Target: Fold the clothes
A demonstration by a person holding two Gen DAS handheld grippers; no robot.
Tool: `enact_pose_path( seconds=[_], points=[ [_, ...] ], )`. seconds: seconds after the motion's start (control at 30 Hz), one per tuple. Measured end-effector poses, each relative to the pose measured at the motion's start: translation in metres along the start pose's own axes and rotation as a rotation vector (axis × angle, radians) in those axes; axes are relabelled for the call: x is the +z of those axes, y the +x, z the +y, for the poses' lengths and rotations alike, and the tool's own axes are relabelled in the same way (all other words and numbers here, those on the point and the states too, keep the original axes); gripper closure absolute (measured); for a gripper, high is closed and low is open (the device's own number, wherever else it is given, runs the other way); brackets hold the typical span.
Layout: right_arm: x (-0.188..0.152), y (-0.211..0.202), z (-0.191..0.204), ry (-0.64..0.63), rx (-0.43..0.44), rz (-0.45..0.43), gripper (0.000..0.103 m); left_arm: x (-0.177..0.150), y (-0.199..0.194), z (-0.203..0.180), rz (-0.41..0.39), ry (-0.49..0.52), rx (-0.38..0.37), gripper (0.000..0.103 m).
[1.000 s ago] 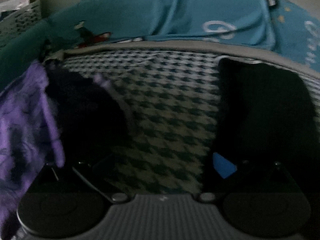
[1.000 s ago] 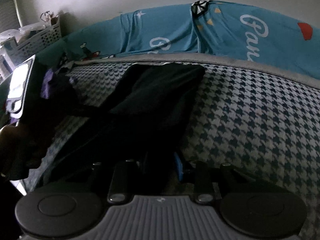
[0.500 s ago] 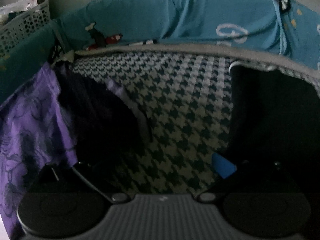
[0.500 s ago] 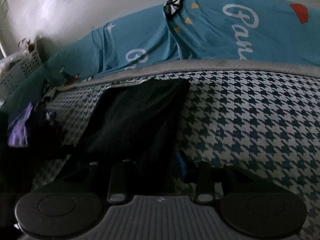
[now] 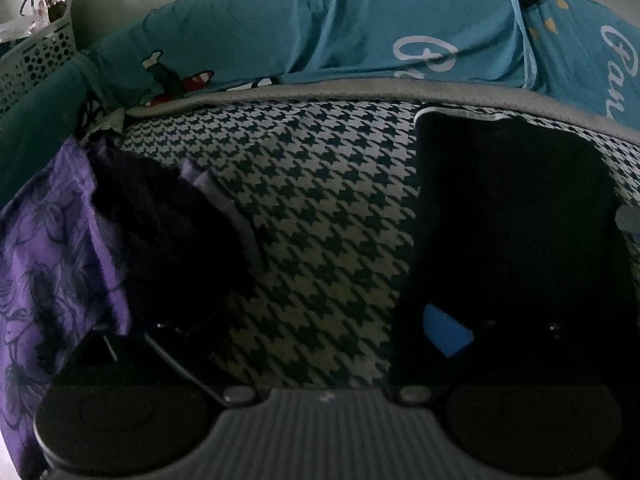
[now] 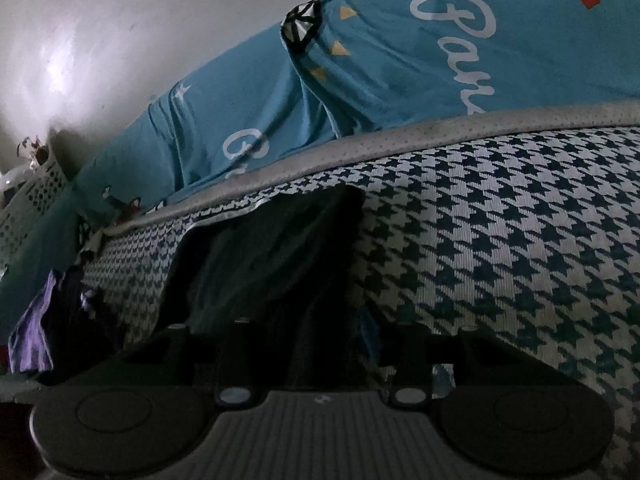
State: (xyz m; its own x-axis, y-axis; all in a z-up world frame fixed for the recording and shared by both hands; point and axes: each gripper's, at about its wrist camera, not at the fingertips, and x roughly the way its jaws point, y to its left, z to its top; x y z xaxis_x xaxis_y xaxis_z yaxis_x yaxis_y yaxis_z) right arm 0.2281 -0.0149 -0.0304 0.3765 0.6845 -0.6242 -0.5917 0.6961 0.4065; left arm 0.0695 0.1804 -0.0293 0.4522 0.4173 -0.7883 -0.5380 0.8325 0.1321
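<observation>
The flat black garment (image 5: 512, 216) lies spread on the houndstooth-patterned blue-and-white mattress cover (image 5: 320, 208), its far edge close to the grey piped border (image 5: 320, 92), at about two o'clock in the left wrist view and at eleven o'clock in the right. Laid out smooth like this, it suits a fold, though whether it is already folded I cannot tell.

The right gripper (image 6: 332, 344) sits low over the near edge of that dark cloth; its fingers merge with the black fabric, so neither its opening nor any hold can be made out. The left gripper (image 5: 320, 332) stands wide apart over bare houndstooth, holding nothing, its blue-padded finger (image 5: 446, 334) beside the garment's left edge.

At nine o'clock a heap of purple floral cloth (image 5: 44, 248) and dark clothing (image 5: 160, 224) probably waits its turn. Beyond the border lies teal printed bedding (image 5: 360, 28).
</observation>
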Motion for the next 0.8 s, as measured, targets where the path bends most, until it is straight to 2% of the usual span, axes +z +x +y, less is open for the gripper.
enact_pose_path(
  seconds=[0.37, 0.8],
  points=[
    [0.010, 0.022, -0.017, 0.098, 0.040, 0.000, 0.061, -0.004, -0.002, -0.002, 0.006, 0.009, -0.028, 0.000],
    [0.017, 0.039, -0.023, 0.123, 0.085, -0.027, 0.061, -0.004, -0.004, 0.001, 0.021, -0.005, -0.064, 0.000]
  ],
)
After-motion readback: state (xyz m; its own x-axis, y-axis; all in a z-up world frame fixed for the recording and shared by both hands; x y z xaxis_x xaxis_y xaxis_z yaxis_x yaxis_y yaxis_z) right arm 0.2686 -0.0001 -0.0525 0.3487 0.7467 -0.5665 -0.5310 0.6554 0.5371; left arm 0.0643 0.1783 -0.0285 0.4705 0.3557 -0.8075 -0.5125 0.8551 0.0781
